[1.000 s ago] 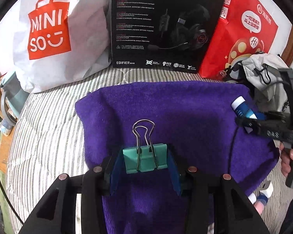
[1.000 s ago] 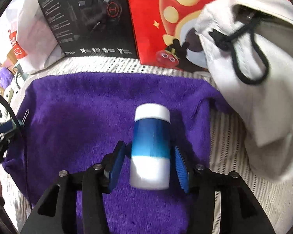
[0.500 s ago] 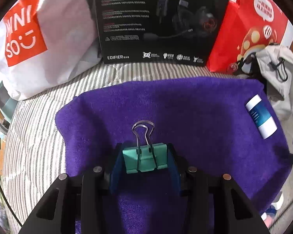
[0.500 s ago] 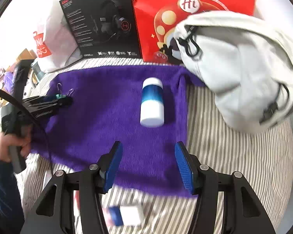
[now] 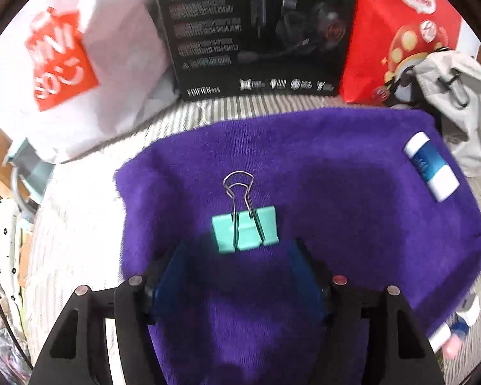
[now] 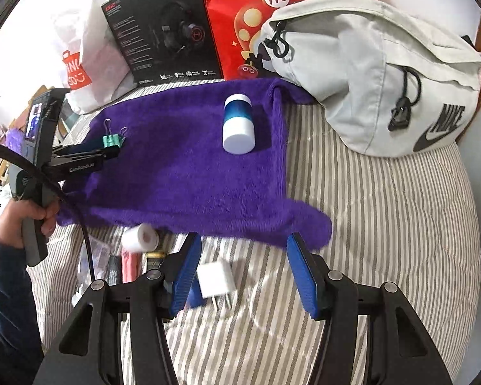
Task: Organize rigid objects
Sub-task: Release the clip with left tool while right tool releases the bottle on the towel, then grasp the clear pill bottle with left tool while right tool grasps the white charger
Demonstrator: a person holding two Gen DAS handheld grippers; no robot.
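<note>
A mint binder clip [image 5: 244, 231] lies flat on the purple towel [image 5: 336, 211], just ahead of my left gripper [image 5: 239, 266], which is open and holds nothing. In the right wrist view the same clip [image 6: 113, 140] sits at the towel's left edge, with the left gripper [image 6: 113, 152] beside it, held by a hand [image 6: 25, 211]. A blue-and-white bottle [image 6: 238, 124] lies on the towel's [image 6: 192, 176] far right part, also seen as the bottle [image 5: 431, 170]. My right gripper [image 6: 243, 240] is open over the striped bedding, above a white charger plug [image 6: 216, 280].
A white shopping bag [image 5: 64, 64], a black headset box [image 5: 256, 32] and a red bag [image 5: 400, 32] stand along the back. A grey drawstring bag [image 6: 384, 80] lies at the right. A white roll [image 6: 140, 239] and several small items lie on the striped bedding [image 6: 384, 240] before the towel.
My left gripper opened, let go of the binder clip and backed away from it. My right gripper let go of the bottle and drew back off the towel to above the charger.
</note>
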